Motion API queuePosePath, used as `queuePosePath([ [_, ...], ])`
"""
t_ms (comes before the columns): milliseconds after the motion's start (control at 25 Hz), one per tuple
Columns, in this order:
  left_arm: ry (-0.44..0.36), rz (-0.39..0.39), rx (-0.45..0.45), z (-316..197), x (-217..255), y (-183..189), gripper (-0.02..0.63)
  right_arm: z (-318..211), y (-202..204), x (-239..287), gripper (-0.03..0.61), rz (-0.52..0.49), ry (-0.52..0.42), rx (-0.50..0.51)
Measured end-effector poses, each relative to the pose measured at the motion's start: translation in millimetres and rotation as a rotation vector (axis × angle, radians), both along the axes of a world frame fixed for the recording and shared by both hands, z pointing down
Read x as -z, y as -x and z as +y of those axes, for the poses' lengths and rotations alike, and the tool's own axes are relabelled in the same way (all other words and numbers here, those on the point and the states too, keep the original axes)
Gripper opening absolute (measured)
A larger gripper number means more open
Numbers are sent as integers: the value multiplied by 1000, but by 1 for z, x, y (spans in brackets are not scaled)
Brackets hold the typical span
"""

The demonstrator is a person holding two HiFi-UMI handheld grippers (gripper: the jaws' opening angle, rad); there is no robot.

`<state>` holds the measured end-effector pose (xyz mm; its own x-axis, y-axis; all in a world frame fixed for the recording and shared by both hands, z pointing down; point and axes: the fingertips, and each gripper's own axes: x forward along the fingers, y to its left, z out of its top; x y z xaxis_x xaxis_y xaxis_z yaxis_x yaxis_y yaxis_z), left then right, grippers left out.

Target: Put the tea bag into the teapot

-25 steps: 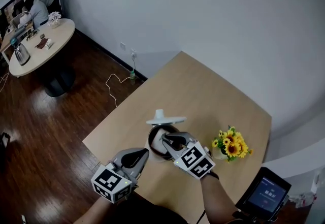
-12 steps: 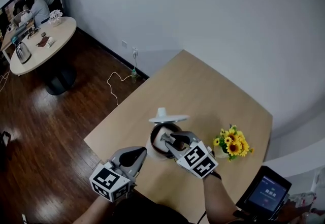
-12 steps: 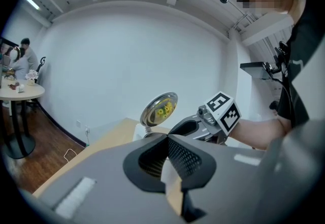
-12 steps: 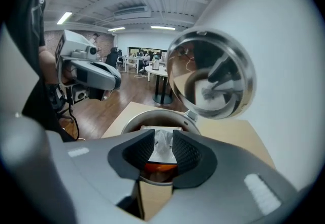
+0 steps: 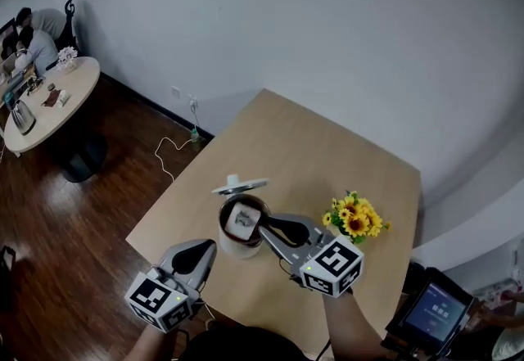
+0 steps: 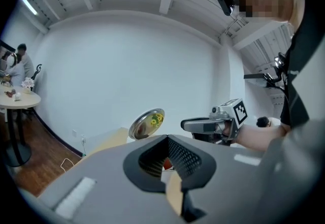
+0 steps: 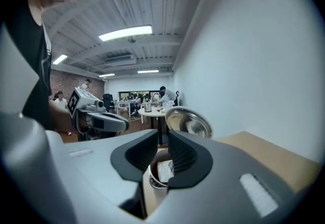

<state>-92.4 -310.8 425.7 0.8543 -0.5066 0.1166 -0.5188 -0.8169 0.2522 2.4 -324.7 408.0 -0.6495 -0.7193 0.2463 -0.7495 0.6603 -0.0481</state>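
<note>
The teapot [image 5: 239, 230] stands near the wooden table's front edge with its hinged metal lid [image 5: 239, 186] tipped up and open. A pale tea bag [image 5: 242, 218] lies inside the pot's mouth. My right gripper [image 5: 265, 225] sits just right of the pot's rim; its jaws are closing with nothing between them. In the right gripper view the tea bag [image 7: 165, 171] shows in the pot [image 7: 156, 181] past the gap between the jaws. My left gripper [image 5: 205, 250] hangs left of the pot, shut and empty.
A small vase of sunflowers [image 5: 354, 220] stands to the right of the pot on the table [image 5: 327, 146]. A tablet on a stand [image 5: 432, 312] is at the lower right. A round table [image 5: 49, 101] with seated people is far left, across the wood floor.
The right gripper has drawn back from over the pot's mouth and let go of the tea bag, which now lies inside. The left gripper has dropped slightly lower left.
</note>
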Motion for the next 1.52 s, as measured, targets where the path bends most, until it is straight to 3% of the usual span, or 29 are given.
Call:
queuePosePath([
  [120, -28, 4, -10, 13, 14, 2, 2, 24, -1, 20, 2, -73, -56, -27],
  [640, -98, 4, -17, 11, 11, -19, 2, 36, -36, 14, 2, -107, -124, -81],
  [1160, -126, -17, -10, 17, 20, -12, 2, 34, -31, 21, 2, -110, -105, -98],
  [1360, -170, -71, 21, 12, 6, -18, 3, 30, -42, 4, 2, -102, -104, -96],
  [1520, -157, -85, 43, 12, 9, -4, 2, 24, -28, 6, 2, -100, -101, -77],
])
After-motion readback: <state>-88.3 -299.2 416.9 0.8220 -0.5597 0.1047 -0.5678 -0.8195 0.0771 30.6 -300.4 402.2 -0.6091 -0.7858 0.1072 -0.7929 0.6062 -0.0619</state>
